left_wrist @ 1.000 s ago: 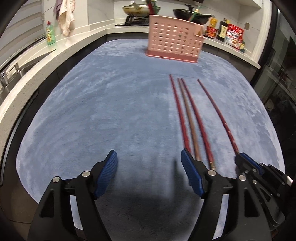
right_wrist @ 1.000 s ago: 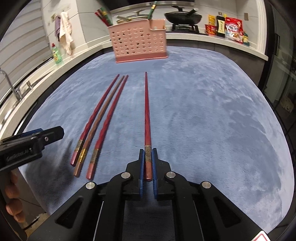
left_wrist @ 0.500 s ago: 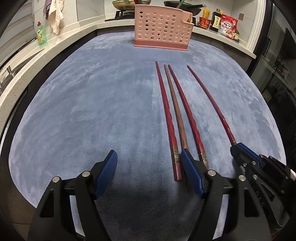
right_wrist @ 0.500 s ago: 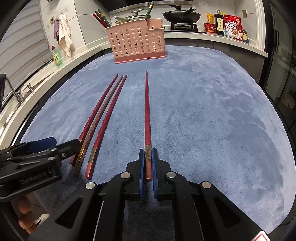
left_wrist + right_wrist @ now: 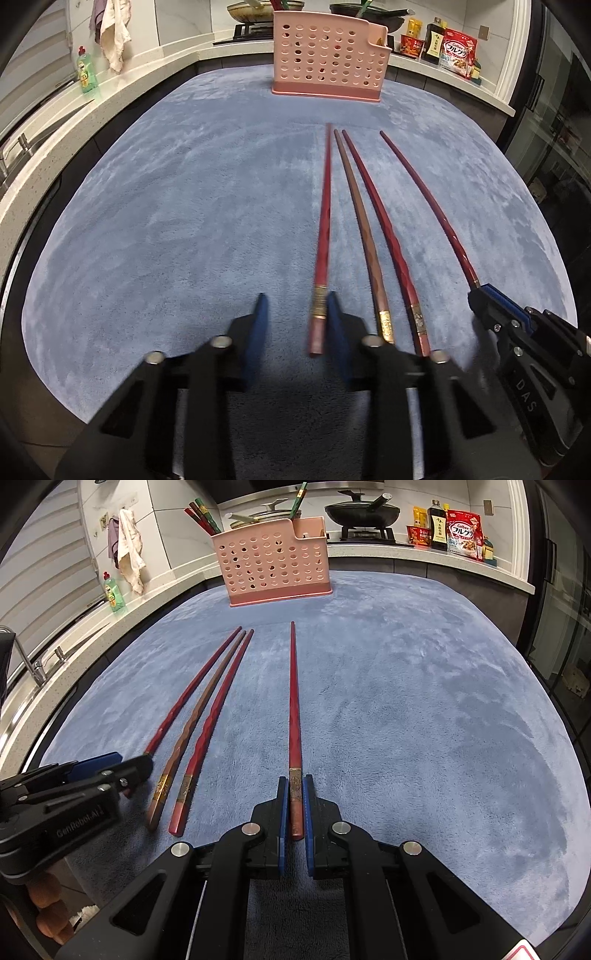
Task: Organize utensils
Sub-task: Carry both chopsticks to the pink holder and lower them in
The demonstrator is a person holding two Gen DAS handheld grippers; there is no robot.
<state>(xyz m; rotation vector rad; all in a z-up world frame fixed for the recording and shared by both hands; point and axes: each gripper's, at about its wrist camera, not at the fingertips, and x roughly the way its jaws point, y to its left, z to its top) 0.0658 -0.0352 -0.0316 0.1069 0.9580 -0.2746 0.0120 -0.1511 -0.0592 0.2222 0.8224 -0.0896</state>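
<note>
The left gripper [image 5: 293, 314] has just been closing, and the leftmost red chopstick [image 5: 322, 236] is now between its jaws. This chopstick touches the right pad, but a clear gap remains on the side of the left pad, so I judge that it is not yet clamped. Compared with a moment before, this chopstick has turned a little away from its two neighbours.

The right gripper [image 5: 293, 801] is closed on the gold-banded end of the separate red chopstick [image 5: 294, 709], which lies flat on the blue mat [image 5: 424, 720] straight ahead of it.

Just to the right of the left gripper lie the brown chopstick [image 5: 364, 236] and another red chopstick [image 5: 388, 236], very close to its right finger. They could be pushed during the lift.

The pink perforated holder [image 5: 275, 561] stands far ahead of both grippers and already contains some chopsticks. The mat between is free, so nothing blocks the way there
</note>
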